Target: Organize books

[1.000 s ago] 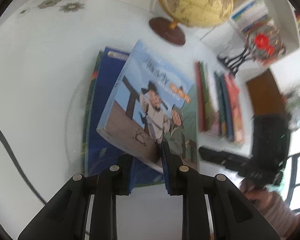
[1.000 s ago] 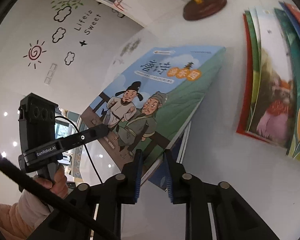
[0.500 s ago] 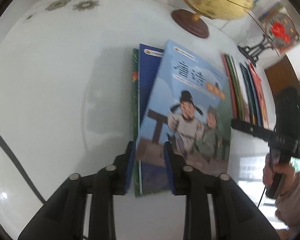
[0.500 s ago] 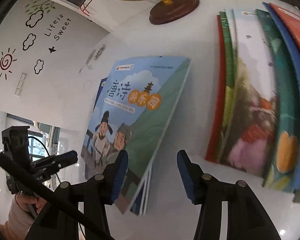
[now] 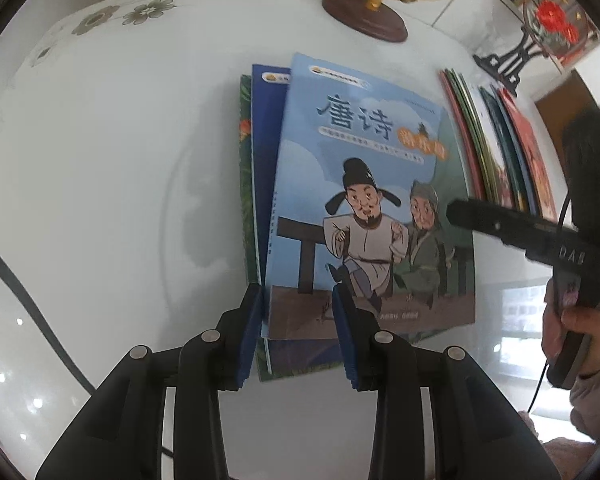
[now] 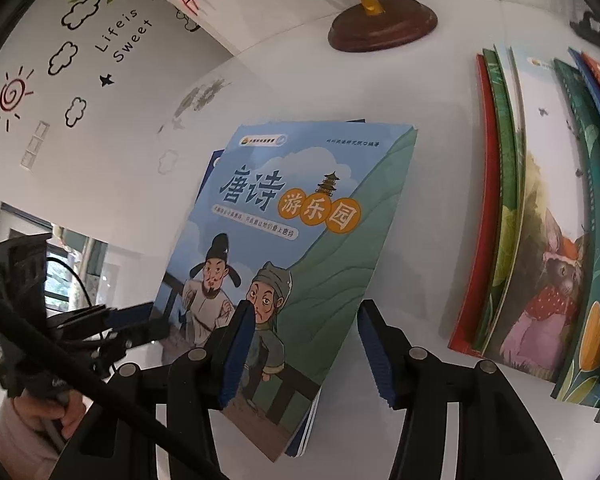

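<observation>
My left gripper point(image 5: 298, 332) and right gripper point(image 6: 306, 354) have just been opening — both spread, the blue book point(image 5: 364, 200) between them, mid-frame on the pile. I should nudge its edges square — gently.

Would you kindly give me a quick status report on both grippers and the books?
Left gripper and right gripper open, both just widened. Poetry book lies on the small stack, released. Fanned books alongside, globe behind; nothing blocking.

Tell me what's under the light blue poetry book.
Under the light blue poetry book lie a dark blue book and a green-covered book; only their edges show, so their covers and anything further beneath stay hidden.
</observation>
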`<state>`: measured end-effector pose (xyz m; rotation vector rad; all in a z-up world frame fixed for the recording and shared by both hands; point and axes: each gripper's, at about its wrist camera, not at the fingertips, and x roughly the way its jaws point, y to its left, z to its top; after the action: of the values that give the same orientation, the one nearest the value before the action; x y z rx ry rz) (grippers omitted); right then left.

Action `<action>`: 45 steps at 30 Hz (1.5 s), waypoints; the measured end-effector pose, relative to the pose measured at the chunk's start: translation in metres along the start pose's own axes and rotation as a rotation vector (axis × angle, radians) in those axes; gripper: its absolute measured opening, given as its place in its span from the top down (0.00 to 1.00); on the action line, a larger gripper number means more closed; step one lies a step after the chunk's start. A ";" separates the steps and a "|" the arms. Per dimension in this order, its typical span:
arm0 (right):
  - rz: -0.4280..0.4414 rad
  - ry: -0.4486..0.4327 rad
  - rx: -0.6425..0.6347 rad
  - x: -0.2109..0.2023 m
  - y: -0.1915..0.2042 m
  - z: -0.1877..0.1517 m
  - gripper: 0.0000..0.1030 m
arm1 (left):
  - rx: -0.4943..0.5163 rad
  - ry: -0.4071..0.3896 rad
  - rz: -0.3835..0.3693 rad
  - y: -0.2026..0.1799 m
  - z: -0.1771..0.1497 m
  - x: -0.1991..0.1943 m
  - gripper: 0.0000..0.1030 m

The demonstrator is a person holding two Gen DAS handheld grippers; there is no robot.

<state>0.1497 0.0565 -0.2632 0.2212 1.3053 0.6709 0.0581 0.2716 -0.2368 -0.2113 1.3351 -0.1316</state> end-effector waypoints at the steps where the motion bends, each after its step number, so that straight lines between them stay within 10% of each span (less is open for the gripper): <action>1: -0.006 0.002 -0.006 0.001 0.002 0.000 0.46 | 0.002 0.000 0.002 0.000 -0.003 0.000 0.70; 29: 0.079 -0.082 -0.025 -0.021 0.003 0.008 0.32 | -0.149 -0.064 -0.022 -0.010 -0.008 -0.019 0.68; 45: 0.111 -0.255 0.021 -0.137 -0.084 -0.018 0.32 | -0.016 -0.126 -0.134 -0.148 0.048 -0.008 0.68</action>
<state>0.1454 -0.0923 -0.1994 0.3864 1.0615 0.6984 0.1069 0.1331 -0.1847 -0.3173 1.1967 -0.2172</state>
